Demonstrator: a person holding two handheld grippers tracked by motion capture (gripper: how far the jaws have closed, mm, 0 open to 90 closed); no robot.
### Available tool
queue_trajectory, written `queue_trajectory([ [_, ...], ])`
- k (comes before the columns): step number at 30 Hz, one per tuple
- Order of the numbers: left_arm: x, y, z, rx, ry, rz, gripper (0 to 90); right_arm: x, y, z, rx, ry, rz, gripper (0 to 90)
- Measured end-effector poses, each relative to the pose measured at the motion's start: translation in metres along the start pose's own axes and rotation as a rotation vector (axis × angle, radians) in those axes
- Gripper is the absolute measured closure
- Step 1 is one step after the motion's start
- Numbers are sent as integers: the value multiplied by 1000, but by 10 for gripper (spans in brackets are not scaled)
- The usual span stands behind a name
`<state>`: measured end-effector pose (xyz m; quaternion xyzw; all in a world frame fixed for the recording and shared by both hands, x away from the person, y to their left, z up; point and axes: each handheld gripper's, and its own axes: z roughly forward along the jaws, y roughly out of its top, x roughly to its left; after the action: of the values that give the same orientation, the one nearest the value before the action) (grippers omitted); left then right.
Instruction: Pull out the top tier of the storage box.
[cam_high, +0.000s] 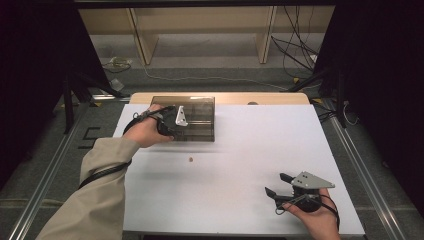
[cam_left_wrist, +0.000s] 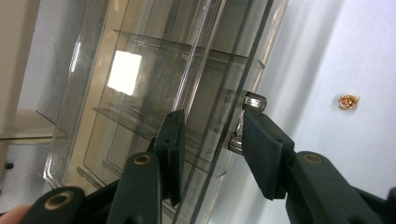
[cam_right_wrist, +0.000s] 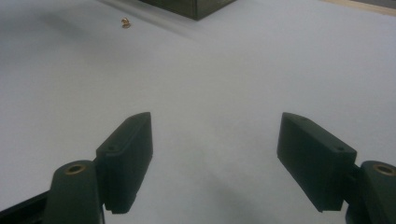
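White table (cam_high: 240, 150), left gripper (cam_left_wrist: 210, 140) jaws spread around smoky clear box (cam_high: 195, 107) front, perhaps its knob (cam_left_wrist: 254, 100), right gripper (cam_right_wrist: 215, 158) jaws apart

white table (cam_high: 240, 165), smoky clear box (cam_high: 200, 131) at back, small gold trinket (cam_high: 190, 160) mid-table

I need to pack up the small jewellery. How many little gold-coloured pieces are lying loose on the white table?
1. The gold-coloured piece lies alone on the table, just in front of the smoky clear box. Others could be hidden inside the box.

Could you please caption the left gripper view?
Left hand-held gripper straddles the clear box's front panel at its metal knob.
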<state>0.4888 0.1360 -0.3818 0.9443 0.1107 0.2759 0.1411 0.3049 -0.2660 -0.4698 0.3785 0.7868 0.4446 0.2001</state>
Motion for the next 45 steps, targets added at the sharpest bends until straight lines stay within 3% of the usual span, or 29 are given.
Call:
queue_trajectory([
  [11, 1, 2, 0, 6, -17, 8, 601, 0, 0, 0, 2, 0, -2, 275],
  [26, 0, 7, 0, 22, -33, 56, 616, 0, 0, 0, 2, 2, 0, 275],
  [45, -1, 12, 5, 50, -76, 88, 695, 0, 0, 0, 1, 2, 1, 275],
])
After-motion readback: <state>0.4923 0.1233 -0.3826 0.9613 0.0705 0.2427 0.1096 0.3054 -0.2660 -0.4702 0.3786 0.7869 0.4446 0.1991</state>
